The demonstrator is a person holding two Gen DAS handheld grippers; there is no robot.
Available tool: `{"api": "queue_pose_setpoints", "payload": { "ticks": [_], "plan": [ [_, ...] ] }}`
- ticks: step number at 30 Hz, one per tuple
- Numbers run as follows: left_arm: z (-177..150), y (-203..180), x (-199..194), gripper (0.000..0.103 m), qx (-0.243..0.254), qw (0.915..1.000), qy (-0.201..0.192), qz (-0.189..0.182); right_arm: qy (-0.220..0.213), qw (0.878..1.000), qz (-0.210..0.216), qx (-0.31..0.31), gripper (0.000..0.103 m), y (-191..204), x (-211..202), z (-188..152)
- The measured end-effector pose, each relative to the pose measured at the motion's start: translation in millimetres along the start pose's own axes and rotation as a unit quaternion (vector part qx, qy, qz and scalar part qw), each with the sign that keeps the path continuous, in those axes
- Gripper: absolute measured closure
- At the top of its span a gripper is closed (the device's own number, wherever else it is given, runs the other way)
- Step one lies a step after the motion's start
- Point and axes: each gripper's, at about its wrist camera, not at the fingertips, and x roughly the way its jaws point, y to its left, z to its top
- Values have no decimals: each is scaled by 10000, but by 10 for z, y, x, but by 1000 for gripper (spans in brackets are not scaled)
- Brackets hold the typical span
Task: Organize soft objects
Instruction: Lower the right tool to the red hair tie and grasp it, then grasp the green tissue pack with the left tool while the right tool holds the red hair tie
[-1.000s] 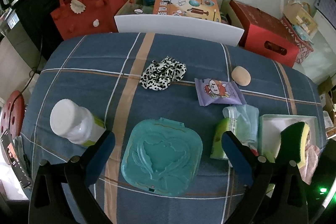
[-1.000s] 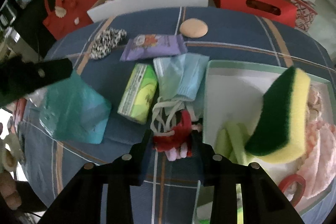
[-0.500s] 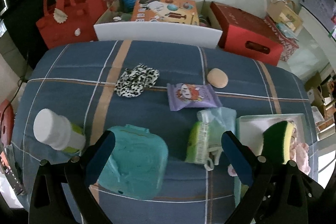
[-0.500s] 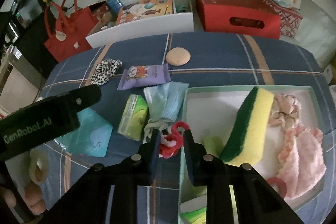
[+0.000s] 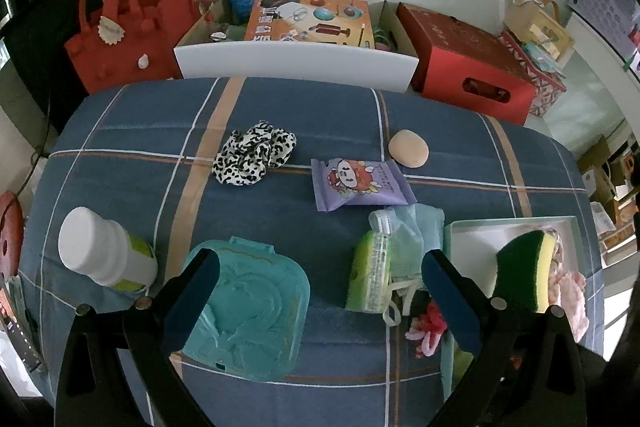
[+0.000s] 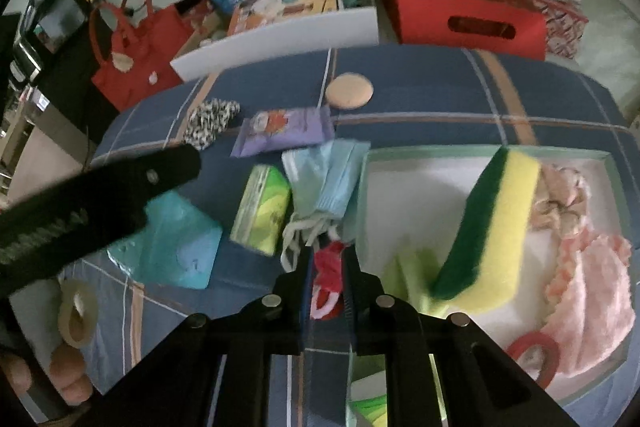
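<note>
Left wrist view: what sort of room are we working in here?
Probably a lived-in home room, or one staged as such: a table under a blue plaid cloth, a red handbag and a red carton on the floor behind it, cables trailing down the wall.

sponge [image 6: 496, 227] in tray [image 6: 472, 151], mask [image 6: 324, 183] beside

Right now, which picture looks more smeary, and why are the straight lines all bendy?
The right wrist view is smearier: the sponge and the purple packet have soft edges. The left wrist view is sharper; its spotted scrunchie looks crisp. Both views bend the tablecloth stripes, as round fisheye lenses do.
</note>
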Motion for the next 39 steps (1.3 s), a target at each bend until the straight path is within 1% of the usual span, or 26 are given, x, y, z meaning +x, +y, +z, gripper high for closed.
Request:
{"api": "queue_pose_setpoints", "payload": {
  "ticks": [3,5,9,11,16,22,26,30,33,34,35,36,38,39],
  "plan": [
    [-1,28,8,2,-40,10000,33,7,21,10000,-3,38,87,-2,66,-8],
    [-4,46,11,2,-65,10000,53,12,53,9999,-42,79,83,-22,120,1],
    [-7,75,10,2,-103,9999,67,3,200,9997,50,159,81,-54,221,6],
    [-7,79,14,2,-117,9999,80,3,217,9997,21,143,72,-52,249,16],
    [-6,86,21,2,-120,9999,97,-2,220,9997,-9,55,71,-21,286,24],
    [-12,90,40,2,-135,9998,127,2,152,9998,-106,98,71,-53,271,40],
    [-12,90,45,2,-117,9998,136,1,214,9997,-104,53,71,-37,327,44],
    [-15,84,52,2,-110,9998,143,3,141,9998,-144,-38,71,-18,311,53],
    [-15,84,52,2,-114,9998,148,4,167,9997,-136,-97,76,-3,320,49],
    [-19,83,59,2,-116,9998,151,7,162,9995,-214,-137,82,2,318,46],
    [-18,84,58,2,-116,9998,152,7,154,9994,-269,-164,87,4,318,48],
    [-20,85,59,2,-119,9998,155,7,139,9995,-255,-140,87,-9,313,51],
    [-20,87,61,2,-127,9998,153,8,127,9997,-198,-92,93,-39,309,58],
    [-20,88,61,2,-127,9998,153,8,130,9997,-181,-89,94,-44,307,59]
  ]
}}
